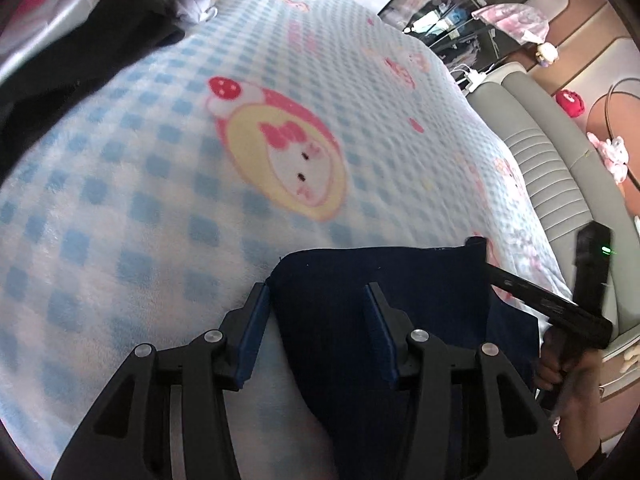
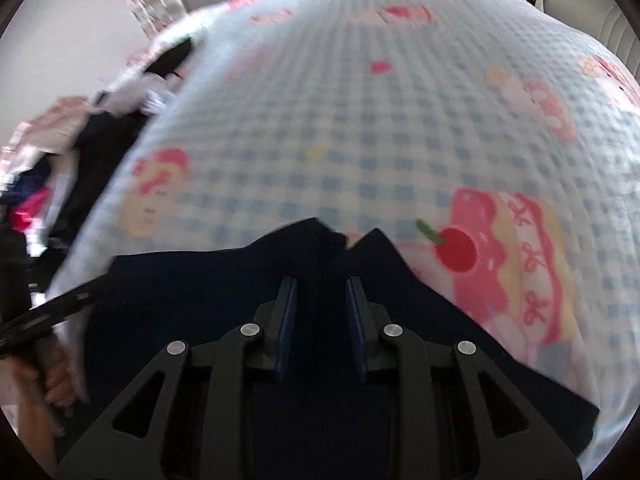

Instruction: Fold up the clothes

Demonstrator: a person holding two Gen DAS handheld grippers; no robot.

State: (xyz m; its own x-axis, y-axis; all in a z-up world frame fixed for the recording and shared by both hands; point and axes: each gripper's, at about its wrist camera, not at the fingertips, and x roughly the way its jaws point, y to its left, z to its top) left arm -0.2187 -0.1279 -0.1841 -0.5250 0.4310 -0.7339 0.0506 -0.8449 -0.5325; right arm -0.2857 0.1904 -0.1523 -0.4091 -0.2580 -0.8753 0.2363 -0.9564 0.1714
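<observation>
A dark navy garment lies on the near edge of a blue-and-white checked blanket with pink cartoon prints. My left gripper is open, its jaws wide apart over the garment's left edge. In the right wrist view the same garment spreads under my right gripper, whose jaws stand open with a narrower gap above the cloth. The right gripper's black body also shows in the left wrist view, held by a hand at the garment's right side.
A pile of black, white and pink clothes sits at the blanket's far left; it also shows in the right wrist view. A grey padded headboard runs along the right. A dark cabinet stands beyond the bed.
</observation>
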